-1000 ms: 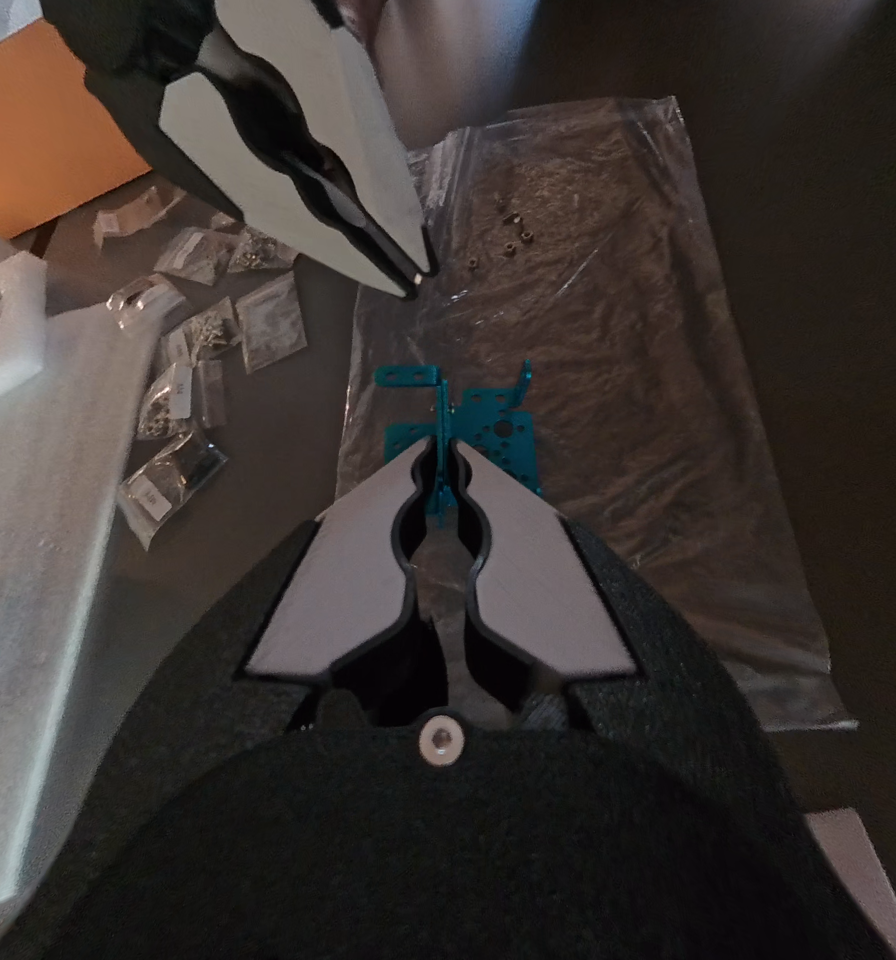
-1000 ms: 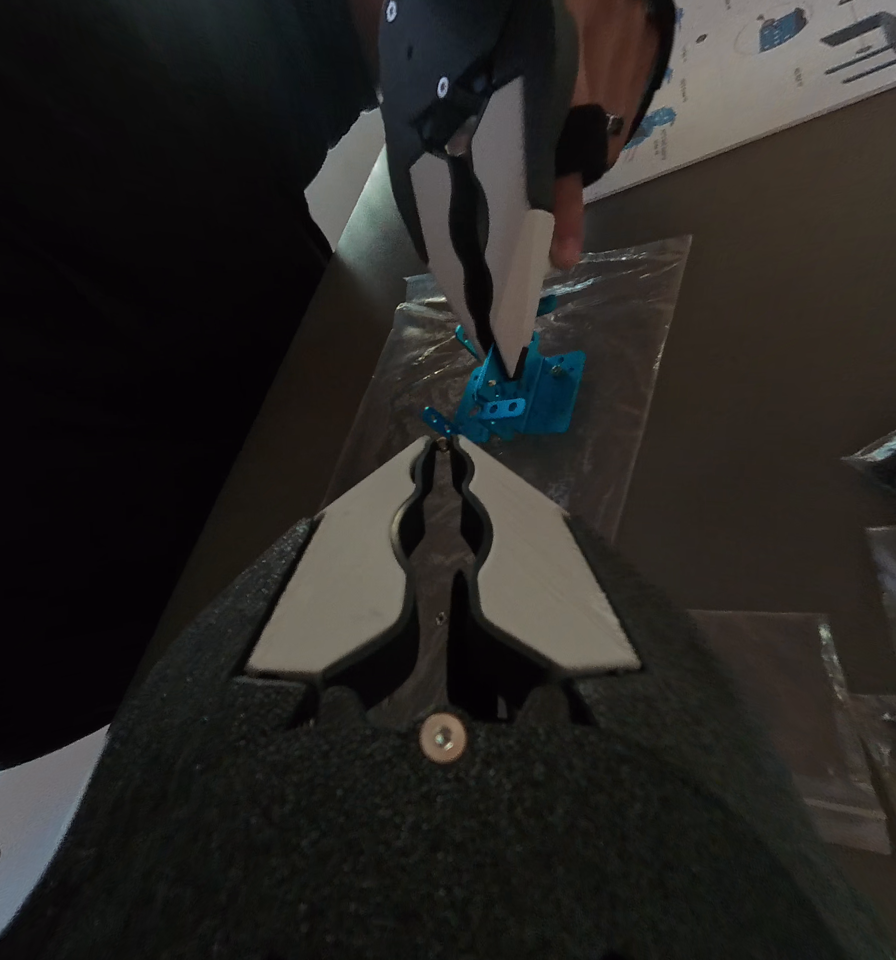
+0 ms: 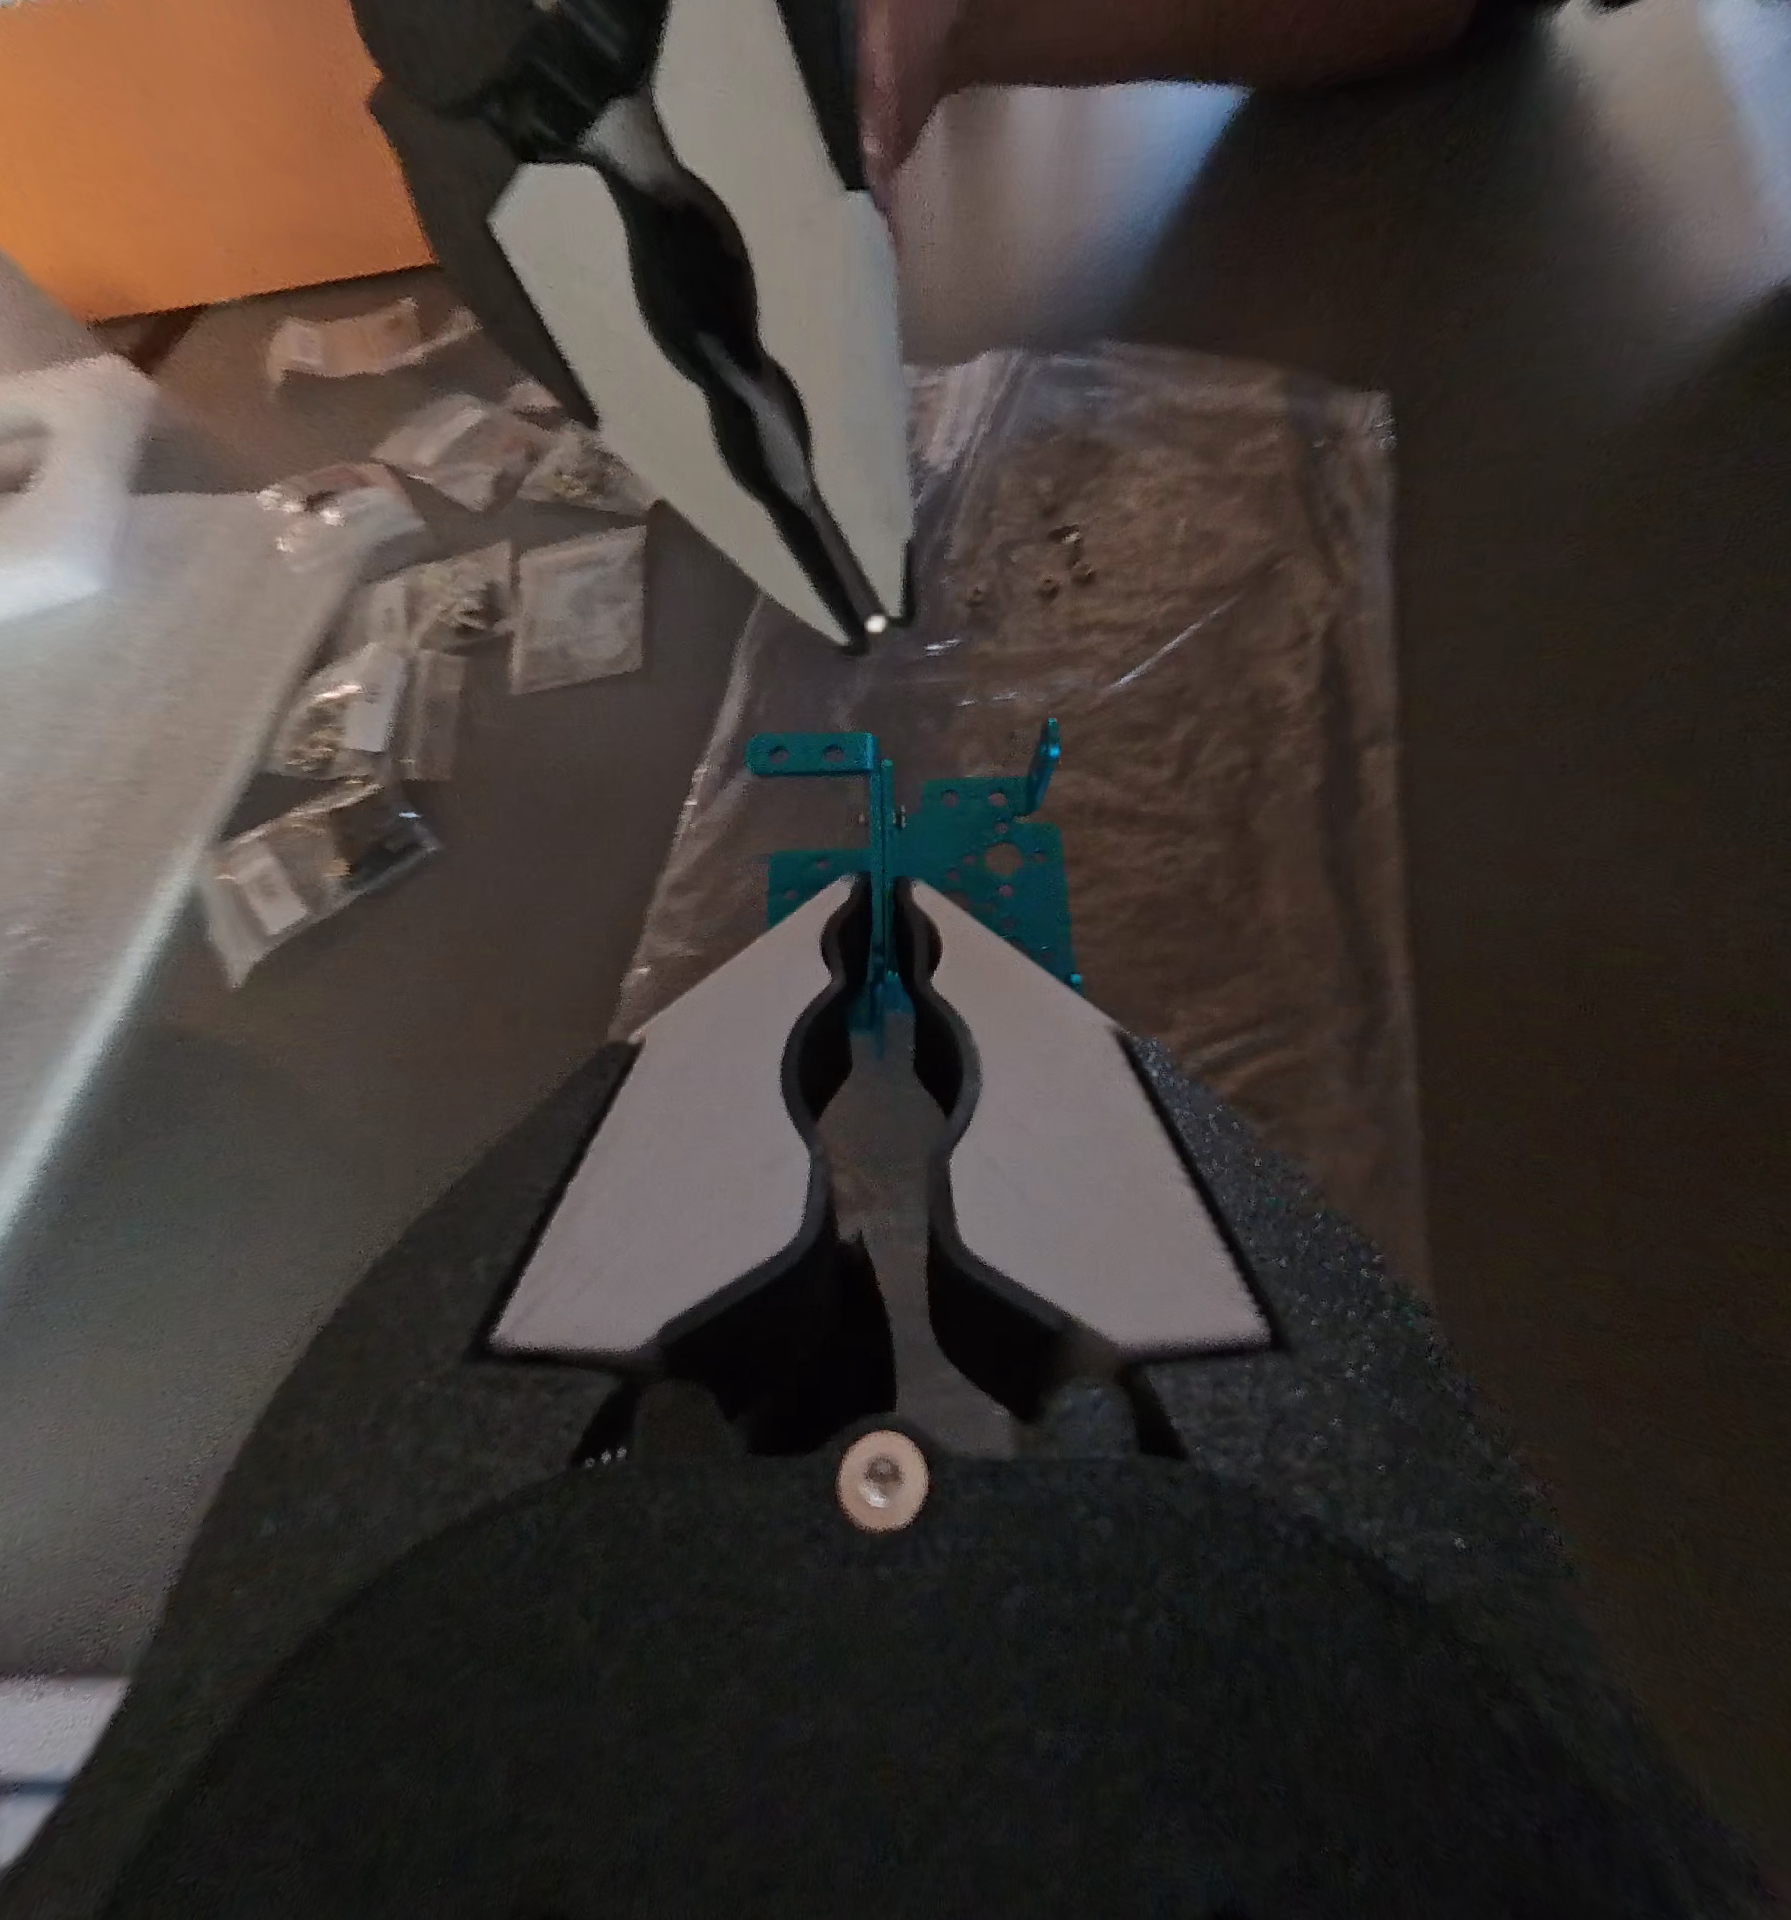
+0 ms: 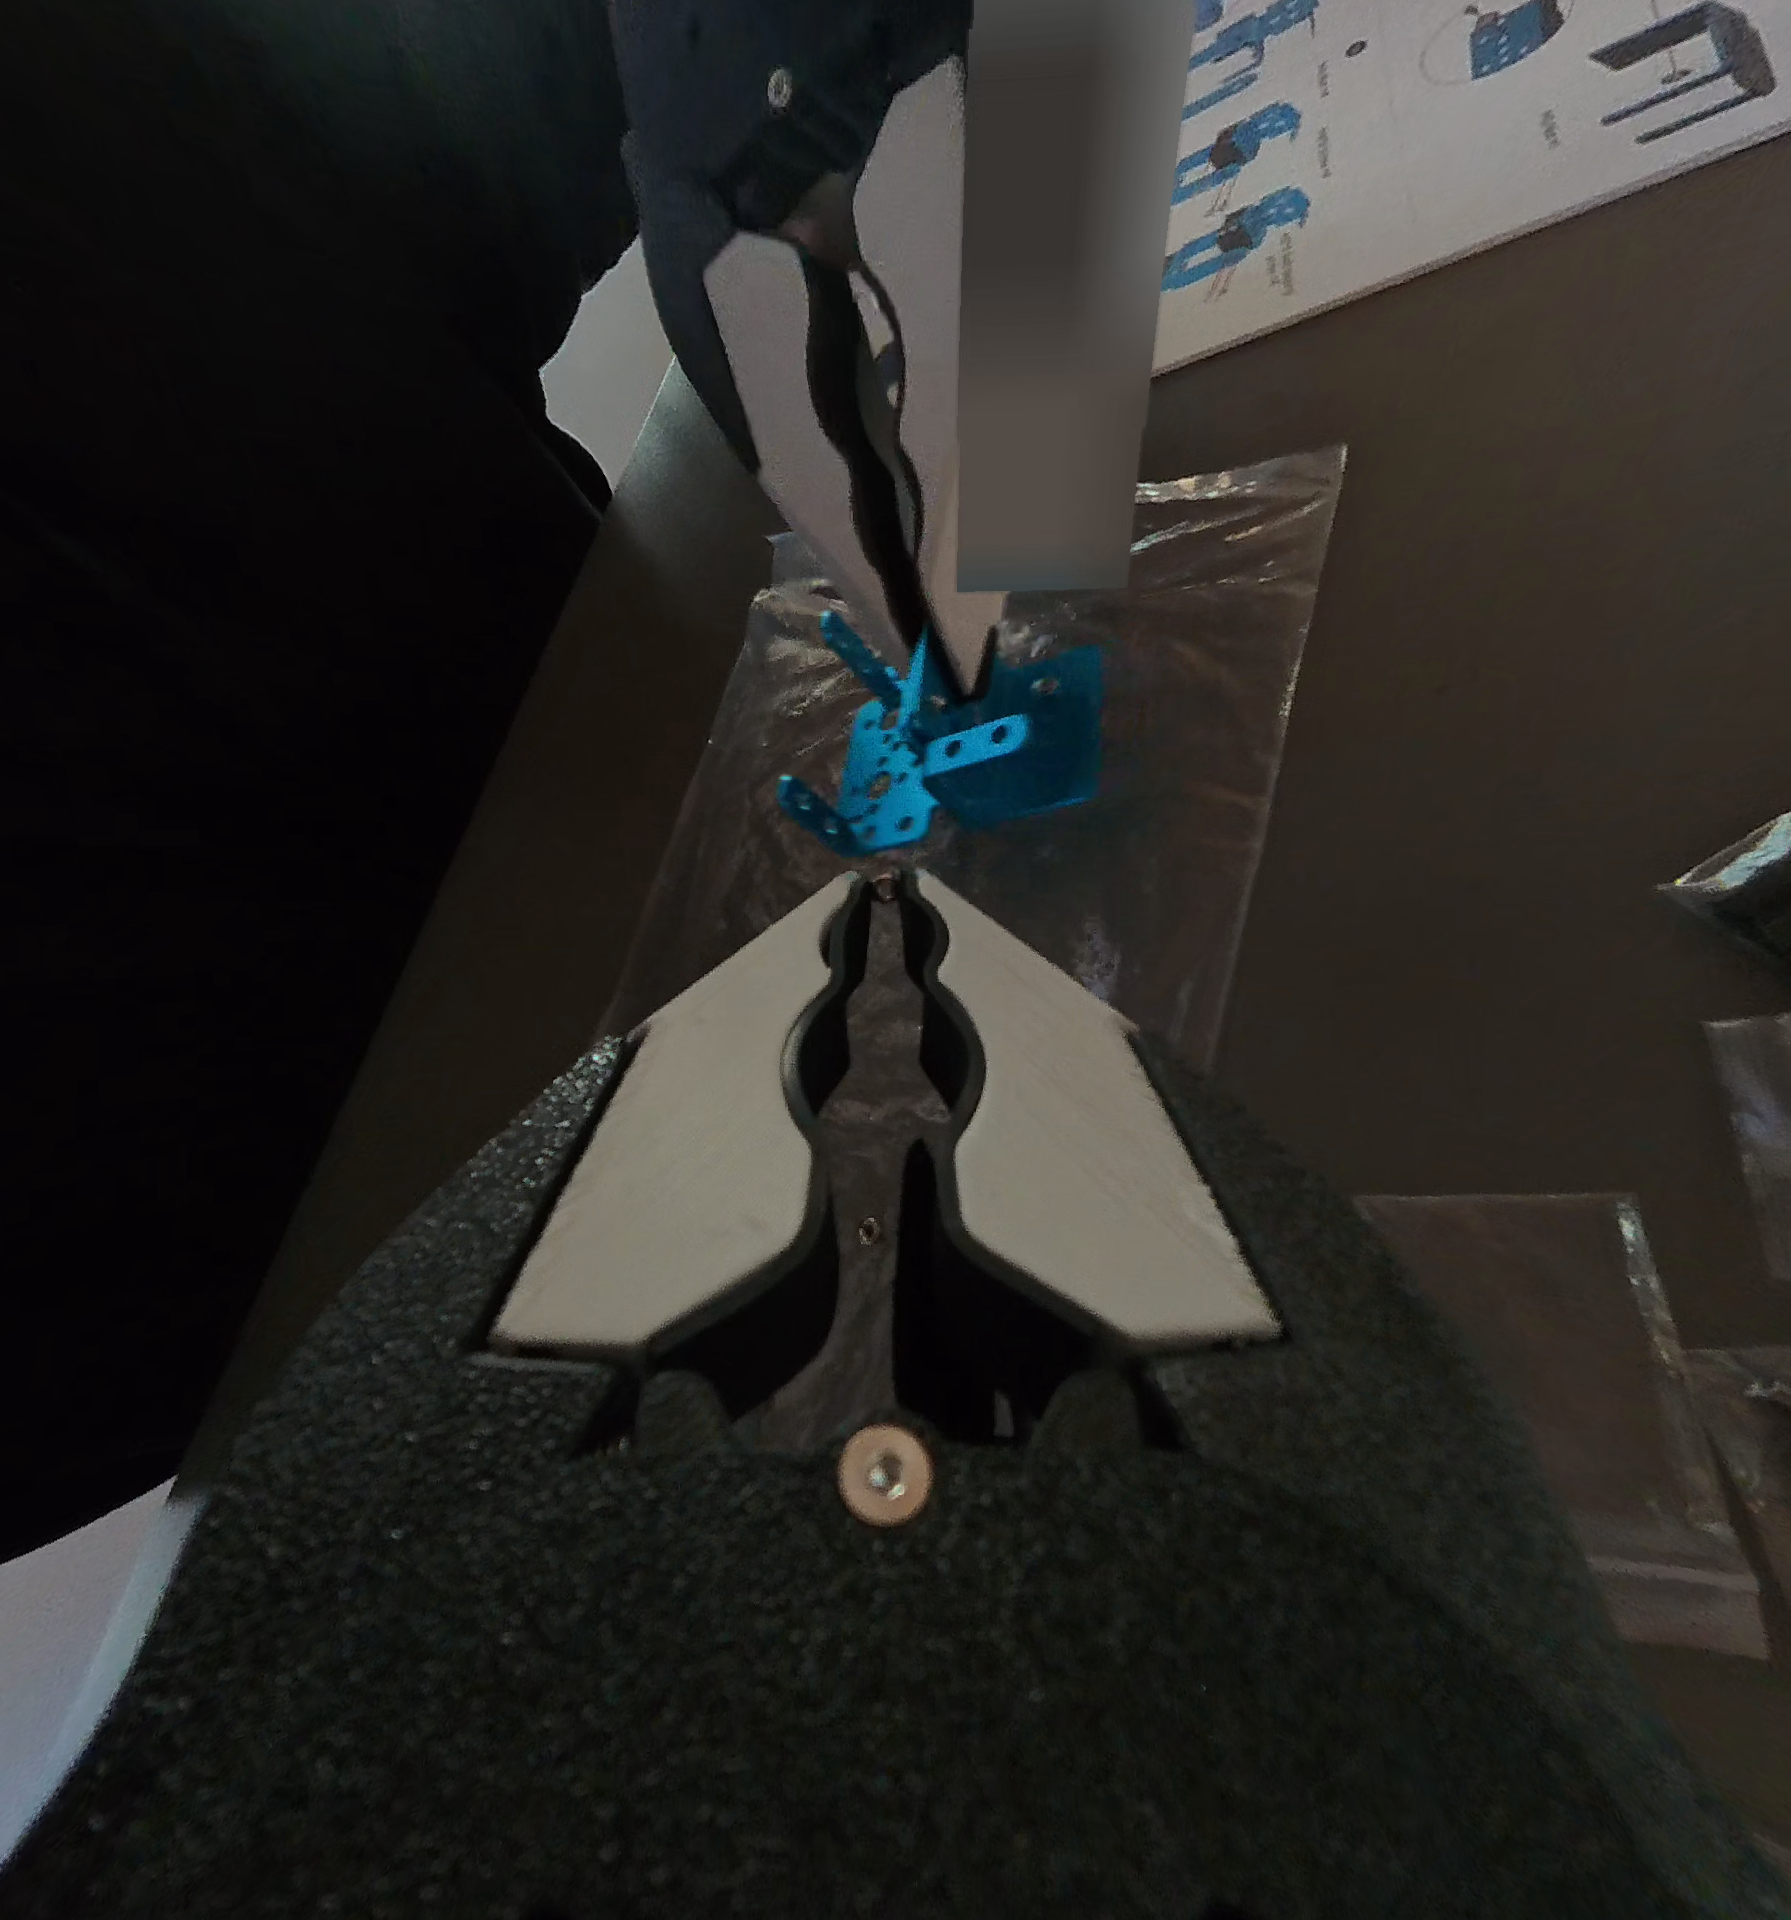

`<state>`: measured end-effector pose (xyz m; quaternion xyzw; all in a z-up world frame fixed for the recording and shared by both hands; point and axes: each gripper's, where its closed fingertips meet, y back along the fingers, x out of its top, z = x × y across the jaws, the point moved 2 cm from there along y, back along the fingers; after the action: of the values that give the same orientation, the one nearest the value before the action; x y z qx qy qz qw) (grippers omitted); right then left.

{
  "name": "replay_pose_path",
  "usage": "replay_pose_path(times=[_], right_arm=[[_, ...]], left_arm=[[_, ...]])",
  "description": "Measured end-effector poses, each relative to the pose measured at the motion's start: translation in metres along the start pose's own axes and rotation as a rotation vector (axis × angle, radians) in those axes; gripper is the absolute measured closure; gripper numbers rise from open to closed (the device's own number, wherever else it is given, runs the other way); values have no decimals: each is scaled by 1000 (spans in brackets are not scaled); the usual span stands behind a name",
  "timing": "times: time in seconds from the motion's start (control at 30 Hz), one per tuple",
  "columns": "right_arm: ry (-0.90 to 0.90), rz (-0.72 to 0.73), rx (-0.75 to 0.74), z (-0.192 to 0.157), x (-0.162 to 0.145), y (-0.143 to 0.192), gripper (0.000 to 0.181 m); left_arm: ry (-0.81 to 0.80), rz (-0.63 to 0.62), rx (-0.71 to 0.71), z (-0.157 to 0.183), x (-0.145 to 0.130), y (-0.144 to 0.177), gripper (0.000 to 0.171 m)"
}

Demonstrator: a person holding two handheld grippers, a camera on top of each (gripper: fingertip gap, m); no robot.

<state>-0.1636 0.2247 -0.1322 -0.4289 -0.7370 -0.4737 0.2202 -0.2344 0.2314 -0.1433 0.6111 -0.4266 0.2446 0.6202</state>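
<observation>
Over the clear plastic sheet [image 3: 1234, 727], our left gripper [image 3: 886, 883] is closed on the blue metal bracket [image 3: 984, 842]; our right gripper [image 4: 886, 881] pinches a small screw [image 4: 883, 886] just beside it.

A dark brown table [image 3: 1597, 727] carries a clear plastic sheet [image 3: 1234, 831] at centre. Small clear parts bags [image 3: 382, 727] lie scattered at left, beside white foam [image 3: 70, 831]; an illustrated instruction sheet [image 4: 1442, 145] lies far right.
</observation>
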Motion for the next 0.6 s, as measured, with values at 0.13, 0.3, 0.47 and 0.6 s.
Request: replay_pose_path(times=[0.13, 0.3, 0.47, 0.6], right_arm=[[-6, 11, 2, 1, 1, 3, 177], [-10, 0, 10, 1, -2, 0, 176], [-13, -5, 11, 2, -3, 0, 176], [-16, -7, 13, 3, -4, -1, 176]], left_arm=[[-10, 24, -83, 14, 1, -1, 168], [-129, -46, -37, 19, -10, -9, 168], [-173, -63, -12, 20, -12, -10, 168], [-197, -73, -2, 21, -12, -10, 168]])
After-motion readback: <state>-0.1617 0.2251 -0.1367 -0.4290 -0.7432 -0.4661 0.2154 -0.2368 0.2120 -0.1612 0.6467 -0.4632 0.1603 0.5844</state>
